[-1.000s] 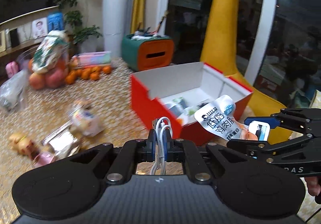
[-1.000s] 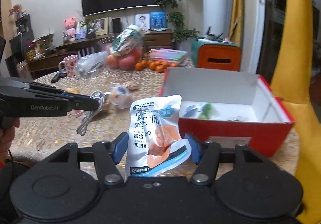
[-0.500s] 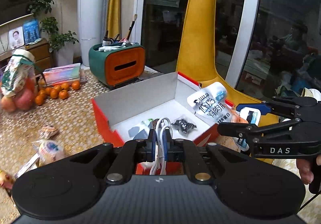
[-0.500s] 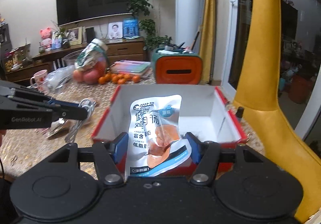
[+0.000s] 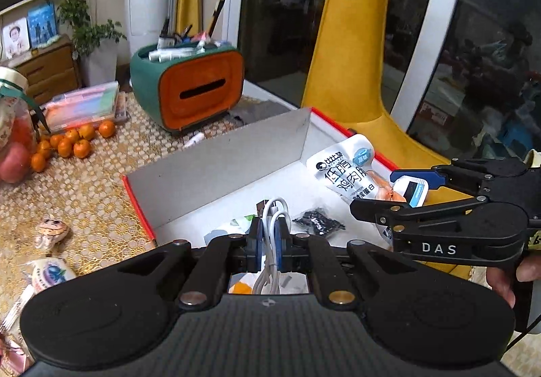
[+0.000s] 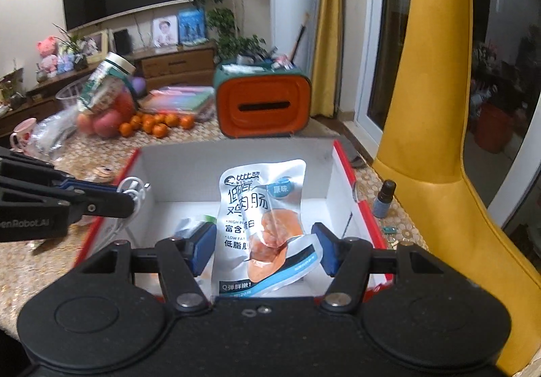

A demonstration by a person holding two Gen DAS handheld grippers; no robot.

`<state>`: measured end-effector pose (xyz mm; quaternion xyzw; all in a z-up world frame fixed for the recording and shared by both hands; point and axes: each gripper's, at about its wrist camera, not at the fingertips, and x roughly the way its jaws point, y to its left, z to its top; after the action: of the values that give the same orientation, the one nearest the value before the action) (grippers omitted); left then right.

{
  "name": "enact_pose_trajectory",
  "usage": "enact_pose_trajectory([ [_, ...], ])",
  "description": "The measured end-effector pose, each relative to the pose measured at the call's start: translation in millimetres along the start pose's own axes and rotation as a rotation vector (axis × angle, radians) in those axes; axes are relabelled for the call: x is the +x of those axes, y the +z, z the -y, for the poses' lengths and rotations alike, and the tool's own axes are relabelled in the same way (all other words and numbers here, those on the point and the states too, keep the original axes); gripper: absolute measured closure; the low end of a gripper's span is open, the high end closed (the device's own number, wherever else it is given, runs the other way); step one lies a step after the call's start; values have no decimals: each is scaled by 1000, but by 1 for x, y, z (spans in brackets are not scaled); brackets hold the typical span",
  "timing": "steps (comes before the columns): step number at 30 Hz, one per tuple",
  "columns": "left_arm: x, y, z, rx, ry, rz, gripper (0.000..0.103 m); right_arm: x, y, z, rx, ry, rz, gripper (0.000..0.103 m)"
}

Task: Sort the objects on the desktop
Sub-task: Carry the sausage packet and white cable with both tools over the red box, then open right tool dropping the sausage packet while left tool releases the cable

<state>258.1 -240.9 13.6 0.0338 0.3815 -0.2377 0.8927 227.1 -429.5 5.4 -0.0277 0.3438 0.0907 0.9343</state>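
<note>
A red cardboard box (image 5: 216, 164) with a white inside sits on the table; it also shows in the right wrist view (image 6: 236, 157). My left gripper (image 5: 268, 242) is shut on a coiled white USB cable (image 5: 274, 218) and holds it over the box's near left part. My right gripper (image 6: 263, 245) is shut on a white snack pouch (image 6: 262, 204) with an orange picture, held over the middle of the box. The pouch (image 5: 345, 171) and right gripper (image 5: 405, 194) show at the right in the left wrist view. Small packets (image 5: 318, 220) lie inside the box.
An orange and green organiser (image 5: 196, 90) stands behind the box. Oranges (image 5: 72, 144), a fruit bag and a pastel case lie at the back left. Wrapped snacks (image 5: 50, 235) lie left of the box. A small bottle (image 6: 383, 198) stands right of it. A yellow chair (image 6: 429, 106) is at the right.
Both grippers have moved forward over the open box, each still holding its item. The box now fills the lower middle of both views.
</note>
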Motion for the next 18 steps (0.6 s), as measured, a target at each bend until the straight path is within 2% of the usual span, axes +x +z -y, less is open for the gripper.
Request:
enact_pose_trajectory([
  [5, 27, 6, -1, -17, -11, -56, 97, 27, 4, 7, -5, -29, -54, 42],
  [14, 72, 8, 20, 20, -13, -136, 97, 75, 9, 15, -38, -47, -130, 42],
  [18, 85, 6, 18, -15, -36, -176, 97, 88, 7, 16, -58, -37, -170, 42],
])
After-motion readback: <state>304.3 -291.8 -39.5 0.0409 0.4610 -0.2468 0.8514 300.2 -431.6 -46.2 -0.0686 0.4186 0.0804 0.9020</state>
